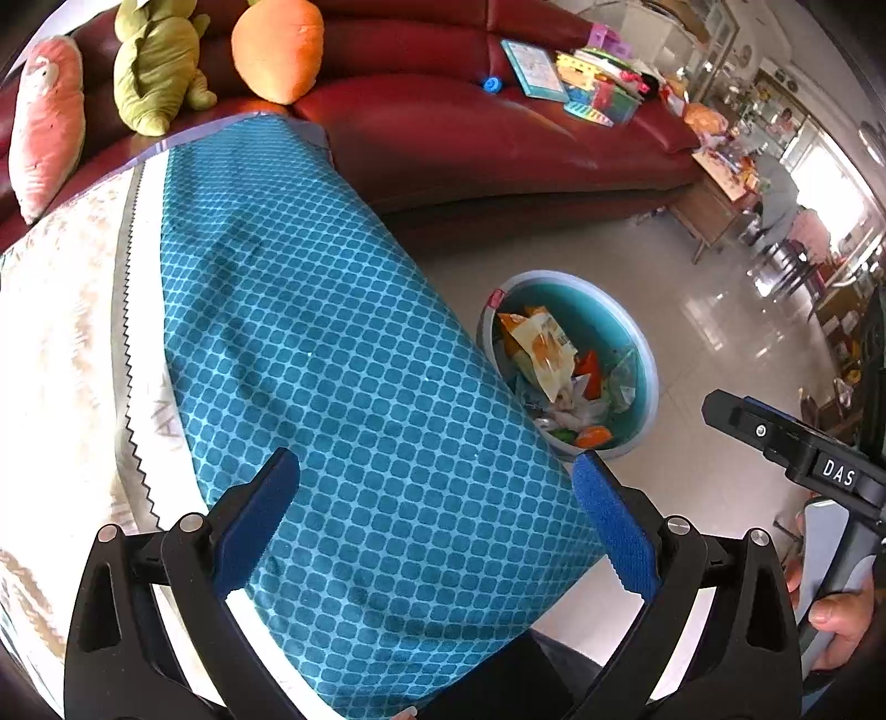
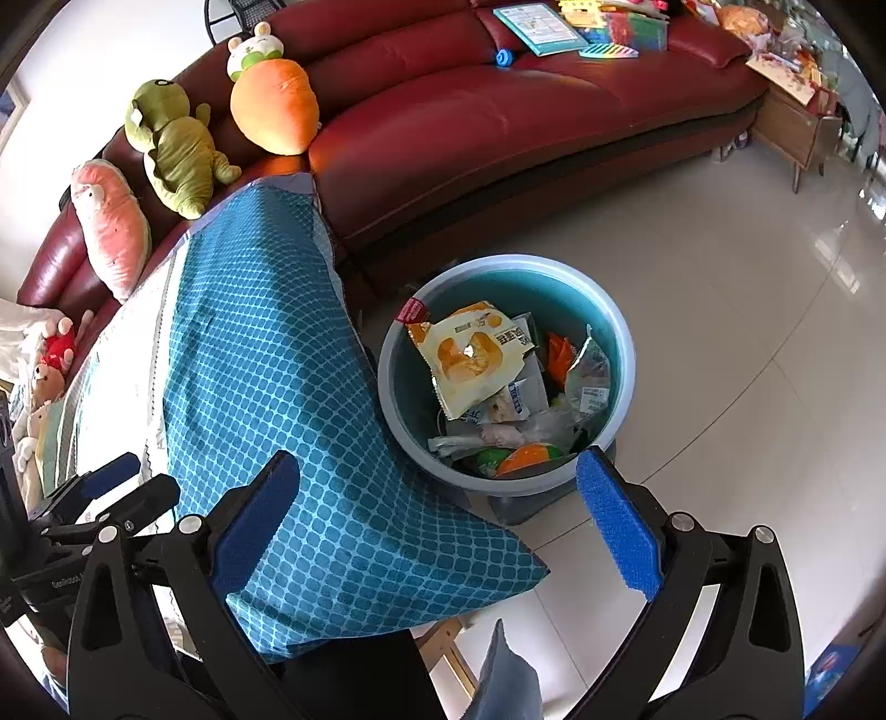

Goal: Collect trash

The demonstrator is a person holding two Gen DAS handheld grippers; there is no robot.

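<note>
A round blue-grey trash bin (image 2: 620, 354) stands on the tiled floor beside a table draped in a teal patterned cloth (image 2: 266, 376). Inside lie several wrappers, topmost a yellow snack bag (image 2: 470, 354), with orange scraps beneath. The bin (image 1: 642, 354) also shows in the left wrist view, past the cloth's edge (image 1: 343, 376). My left gripper (image 1: 437, 515) hangs open over the cloth, nothing between its blue pads. My right gripper (image 2: 437, 515) is open and empty too, above the cloth's corner and the bin's near rim. The right gripper's body (image 1: 797, 443) shows at the right of the left wrist view, held by a hand.
A dark red leather sofa (image 2: 498, 111) curves behind the bin, carrying plush toys (image 2: 171, 144), an orange carrot cushion (image 2: 271, 105) and books and toys (image 2: 559, 25). A wooden side table (image 2: 792, 127) stands at the far right. Glossy floor tiles (image 2: 720, 310) spread right of the bin.
</note>
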